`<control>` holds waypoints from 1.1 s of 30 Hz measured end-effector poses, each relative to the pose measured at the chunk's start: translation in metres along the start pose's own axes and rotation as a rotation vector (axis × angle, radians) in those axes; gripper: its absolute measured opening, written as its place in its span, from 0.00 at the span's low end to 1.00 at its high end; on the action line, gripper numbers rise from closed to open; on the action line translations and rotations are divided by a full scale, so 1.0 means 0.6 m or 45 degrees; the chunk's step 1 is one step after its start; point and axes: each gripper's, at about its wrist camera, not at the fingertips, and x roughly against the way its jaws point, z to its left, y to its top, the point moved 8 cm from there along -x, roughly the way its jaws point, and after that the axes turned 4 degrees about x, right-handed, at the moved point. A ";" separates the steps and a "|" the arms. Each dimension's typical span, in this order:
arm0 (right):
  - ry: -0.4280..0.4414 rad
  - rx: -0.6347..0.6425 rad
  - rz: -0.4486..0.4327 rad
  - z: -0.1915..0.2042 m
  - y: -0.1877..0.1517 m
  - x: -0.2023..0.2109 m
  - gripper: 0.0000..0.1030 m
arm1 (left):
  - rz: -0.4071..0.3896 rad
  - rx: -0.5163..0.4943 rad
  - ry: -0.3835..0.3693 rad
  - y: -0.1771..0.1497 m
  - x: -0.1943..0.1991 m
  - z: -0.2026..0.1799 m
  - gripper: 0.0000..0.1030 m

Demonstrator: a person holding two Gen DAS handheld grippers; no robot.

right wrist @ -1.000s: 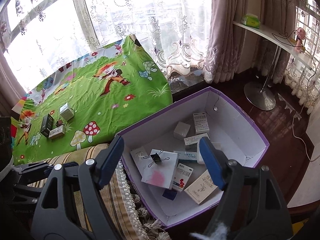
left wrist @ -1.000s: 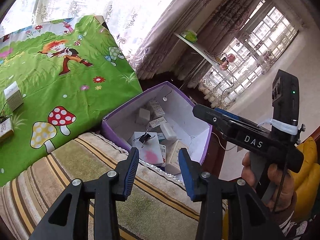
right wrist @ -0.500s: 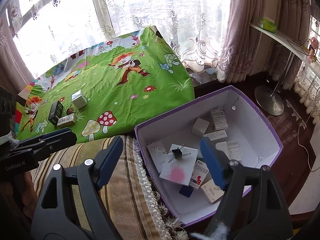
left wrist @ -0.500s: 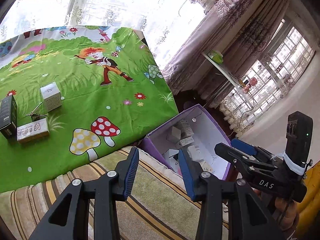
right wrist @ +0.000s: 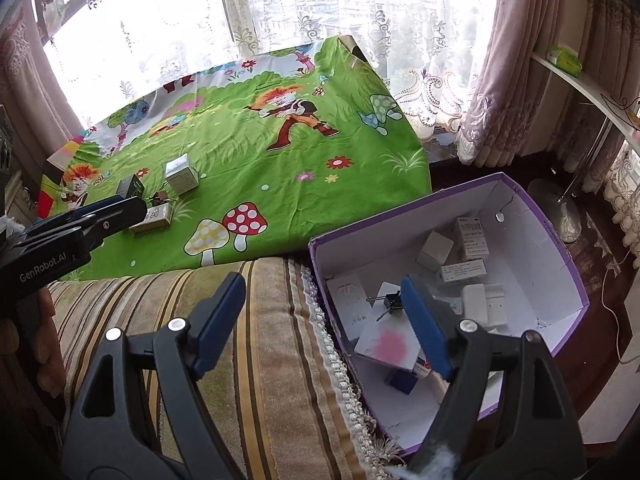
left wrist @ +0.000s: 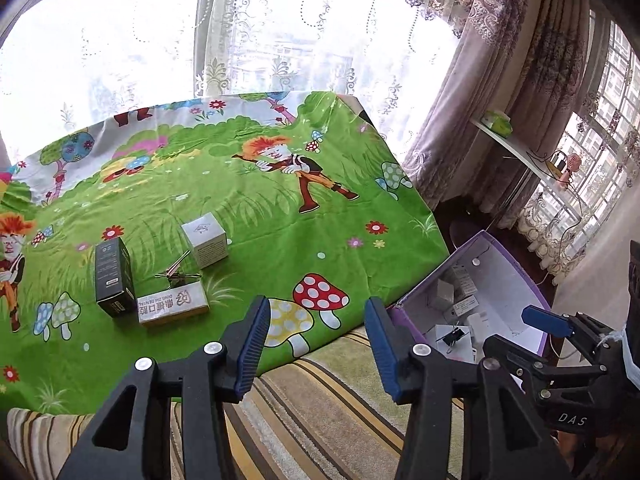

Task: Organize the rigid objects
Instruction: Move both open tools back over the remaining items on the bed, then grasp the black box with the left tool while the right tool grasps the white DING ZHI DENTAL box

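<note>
On the green cartoon cloth (left wrist: 248, 208) lie a black box (left wrist: 113, 277), a silver box (left wrist: 205, 240), a gold flat box (left wrist: 173, 304) and a binder clip (left wrist: 176, 271). These also show in the right wrist view: the black box (right wrist: 130, 186), silver box (right wrist: 182, 174) and gold box (right wrist: 154, 217). A purple-rimmed white box (right wrist: 560, 264) to the right holds several small cartons and a black binder clip (right wrist: 390, 302). My left gripper (left wrist: 314, 346) is open and empty above the striped cushion. My right gripper (right wrist: 324, 322) is open and empty over the box's left rim.
A striped cushion (right wrist: 256, 344) with a fringed edge lies in front of the cloth. Lace curtains and a window stand behind. A white shelf (left wrist: 516, 148) and dark wooden floor (right wrist: 592, 240) are at the right.
My left gripper has swung left, away from the purple box toward the cloth, bringing the boxes into view, and its jaws stand wider. My right gripper drew back and left.
</note>
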 end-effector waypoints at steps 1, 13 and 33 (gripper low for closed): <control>0.004 0.009 0.005 0.006 0.001 -0.003 0.80 | -0.005 -0.004 0.009 0.002 0.001 0.003 0.51; 0.047 0.077 0.037 0.062 0.012 -0.031 0.80 | -0.016 -0.021 0.101 0.043 -0.012 0.052 0.66; 0.163 0.232 0.138 0.215 0.064 -0.115 0.86 | 0.236 0.432 0.307 0.019 -0.126 0.356 0.70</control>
